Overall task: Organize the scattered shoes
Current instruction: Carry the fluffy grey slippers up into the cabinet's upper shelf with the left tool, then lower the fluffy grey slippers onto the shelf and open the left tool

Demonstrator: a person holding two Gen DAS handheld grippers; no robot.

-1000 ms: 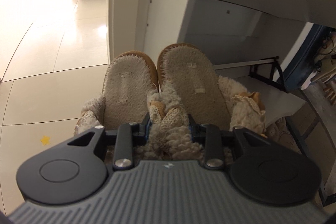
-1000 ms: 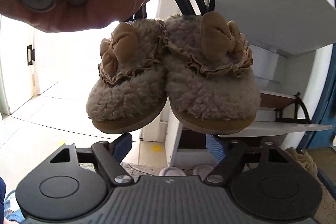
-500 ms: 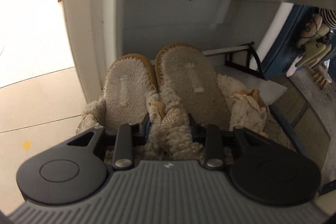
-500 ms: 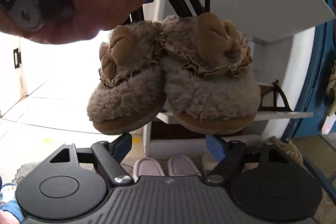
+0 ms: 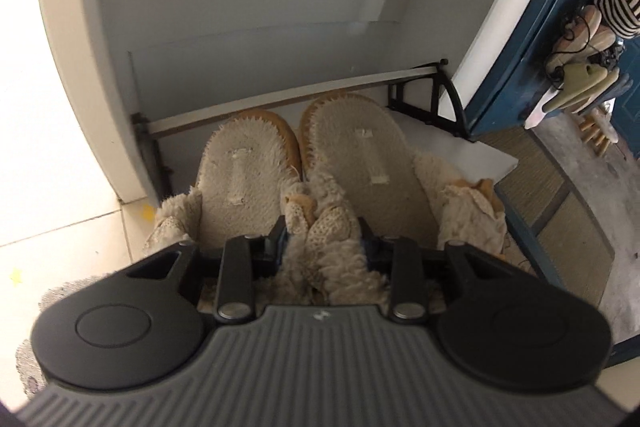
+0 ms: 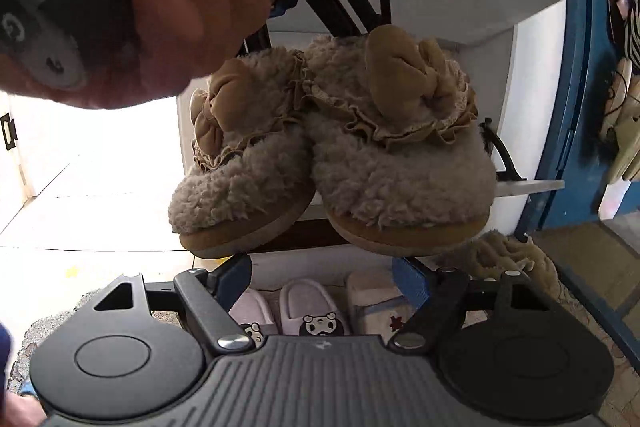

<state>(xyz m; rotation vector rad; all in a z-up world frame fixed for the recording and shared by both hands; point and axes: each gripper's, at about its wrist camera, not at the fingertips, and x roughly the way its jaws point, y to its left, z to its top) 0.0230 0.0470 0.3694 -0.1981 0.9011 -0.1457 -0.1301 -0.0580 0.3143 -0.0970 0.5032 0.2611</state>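
A pair of fluffy beige slippers [image 5: 360, 155] with tan bows hangs from my left gripper [image 5: 322, 239], which is shut on their inner edges pinched together. Their heels reach over the white shelf board [image 5: 460, 147], close to its black-bracketed back rail [image 5: 280, 99], inside a white cabinet. In the right wrist view the same slippers [image 6: 400, 179] hang toes toward me, under a hand [image 6: 180, 7] holding the left gripper. My right gripper [image 6: 322, 279] is open and empty just below them.
On the floor under the shelf stand lilac slippers with cartoon faces [image 6: 308, 307] and a white slipper with a star [image 6: 376, 307]. Another fluffy slipper [image 6: 508, 251] lies to the right on a woven mat [image 5: 560, 219]. A blue door [image 5: 516, 47] with hanging shoes [image 5: 580, 75] stands right.
My left gripper has carried the slippers from beside the cabinet's edge into the shelf opening, heels now near the rail. The right gripper has stayed open below while the floor slippers came into view.
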